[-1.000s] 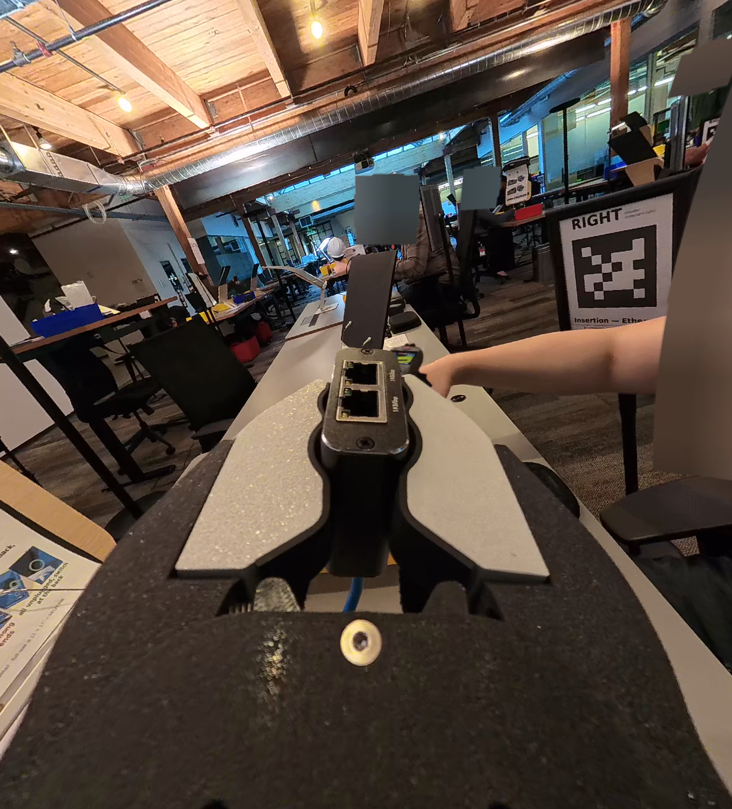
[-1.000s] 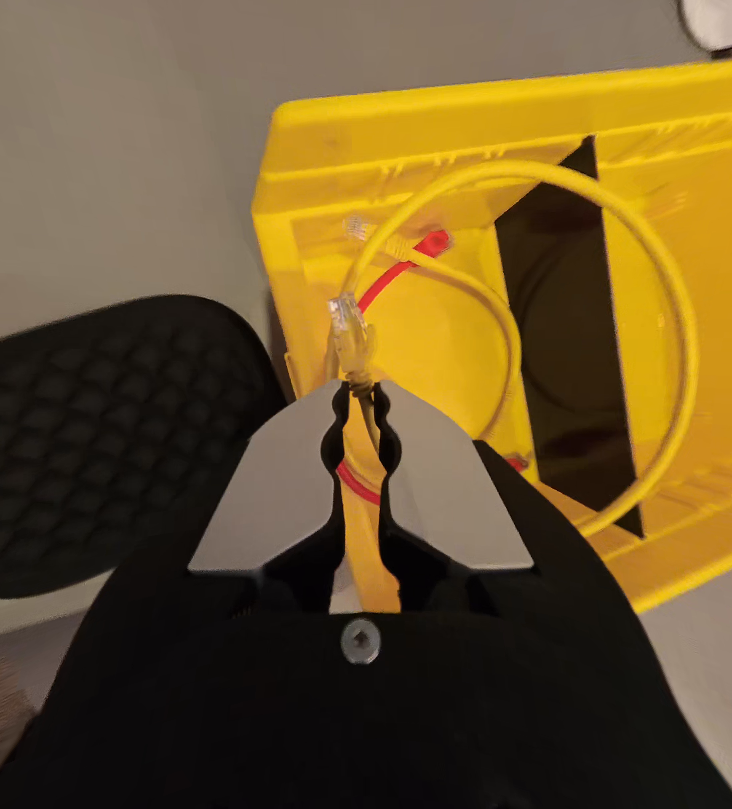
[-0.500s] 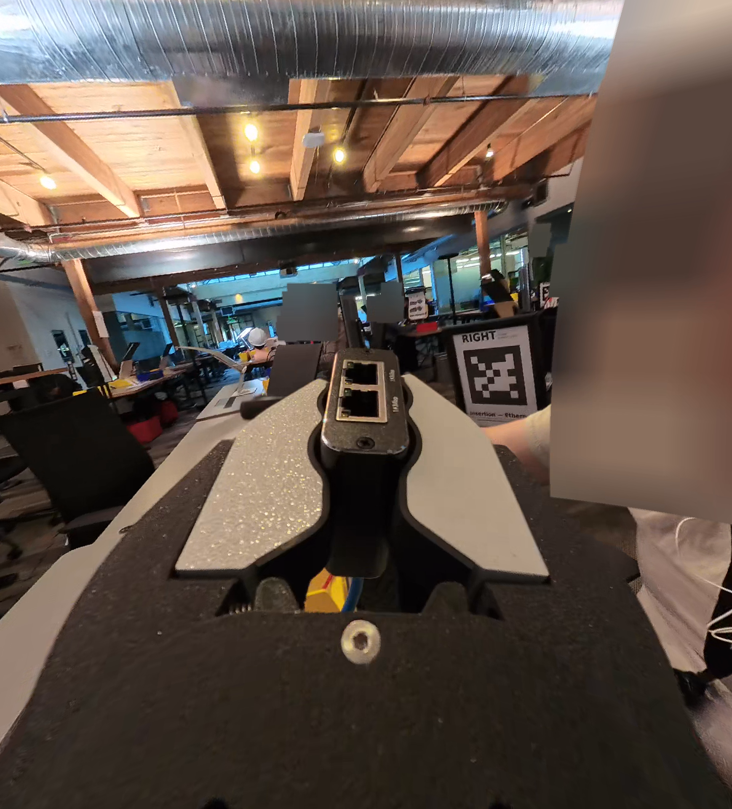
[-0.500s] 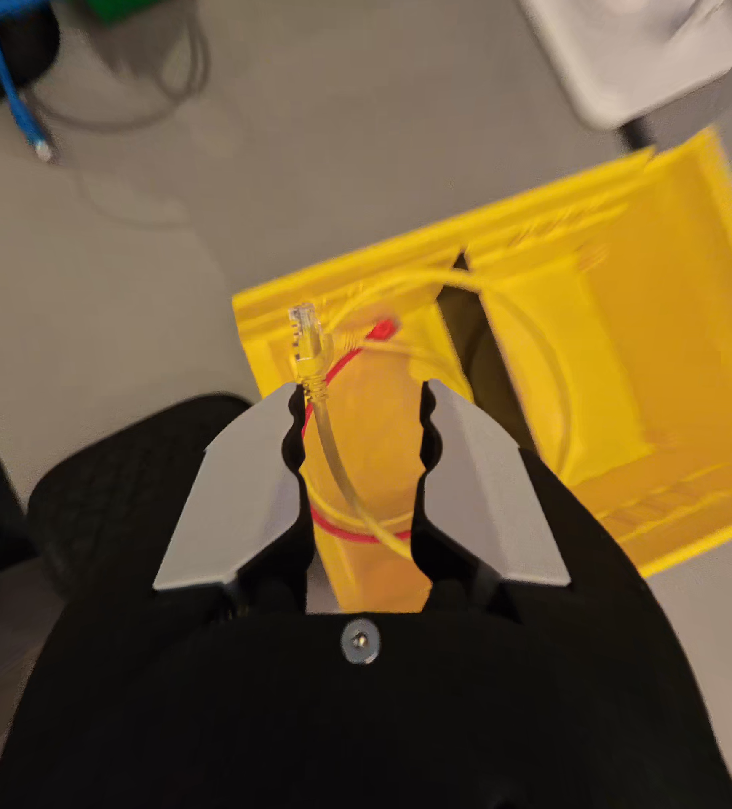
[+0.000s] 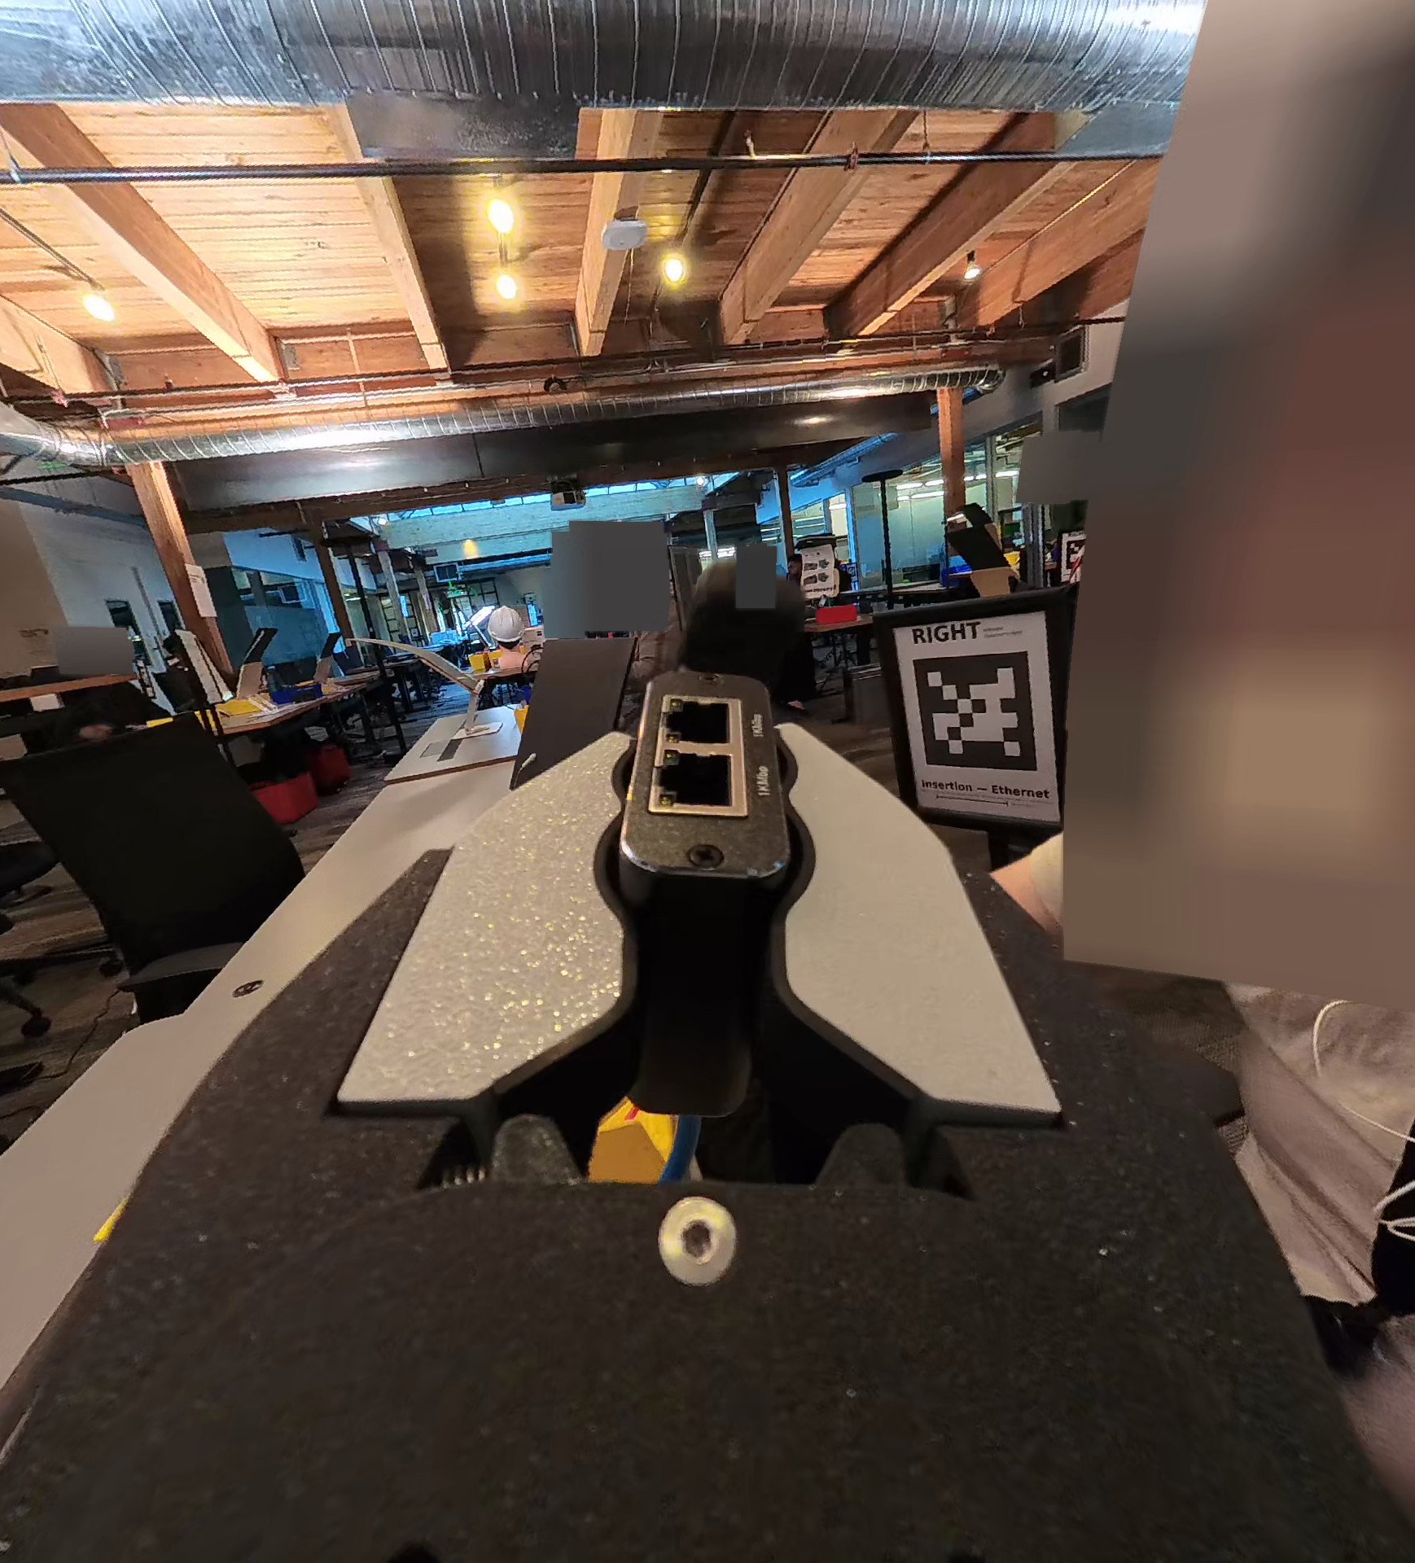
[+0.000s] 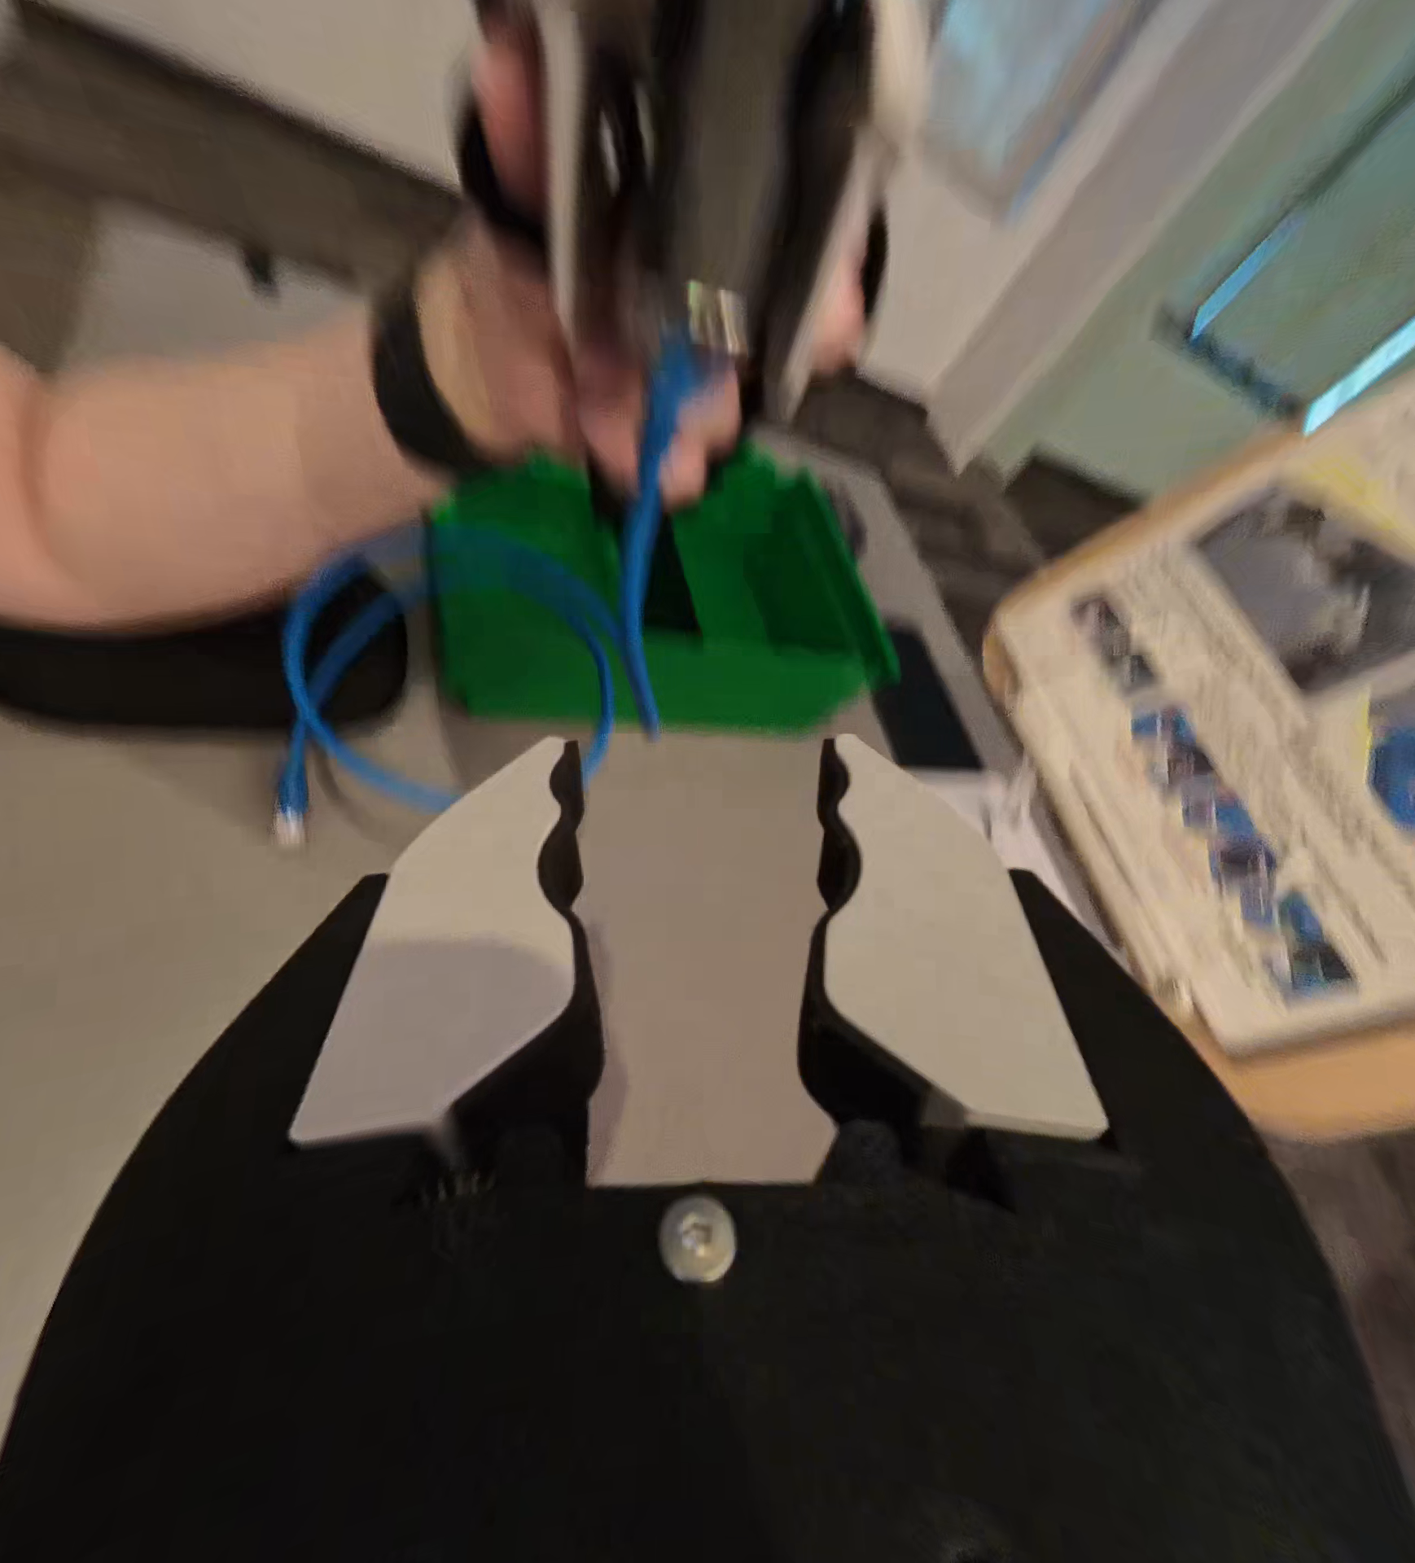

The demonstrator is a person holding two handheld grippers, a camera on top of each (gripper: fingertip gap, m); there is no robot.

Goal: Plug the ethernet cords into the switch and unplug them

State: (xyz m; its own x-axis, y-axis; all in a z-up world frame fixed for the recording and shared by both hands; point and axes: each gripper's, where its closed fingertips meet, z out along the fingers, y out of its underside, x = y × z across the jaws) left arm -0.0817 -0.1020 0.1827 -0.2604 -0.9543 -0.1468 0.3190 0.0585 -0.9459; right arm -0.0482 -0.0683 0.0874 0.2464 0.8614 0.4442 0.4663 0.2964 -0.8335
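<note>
Left fingers [image 5: 704, 761]: I squeeze the switch [image 5: 700, 833] tight, holes up.
Right fingers [image 6: 700, 757]: wide apart, empty; I reach for the blue cord [image 6: 645, 541], maybe plugged in already.

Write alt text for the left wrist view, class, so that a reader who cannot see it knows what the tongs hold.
The left tongs are shut on a black switch, its two empty ports facing the camera. Behind it lies an open office with wooden ceiling beams, a long grey desk and a black office chair.
</note>
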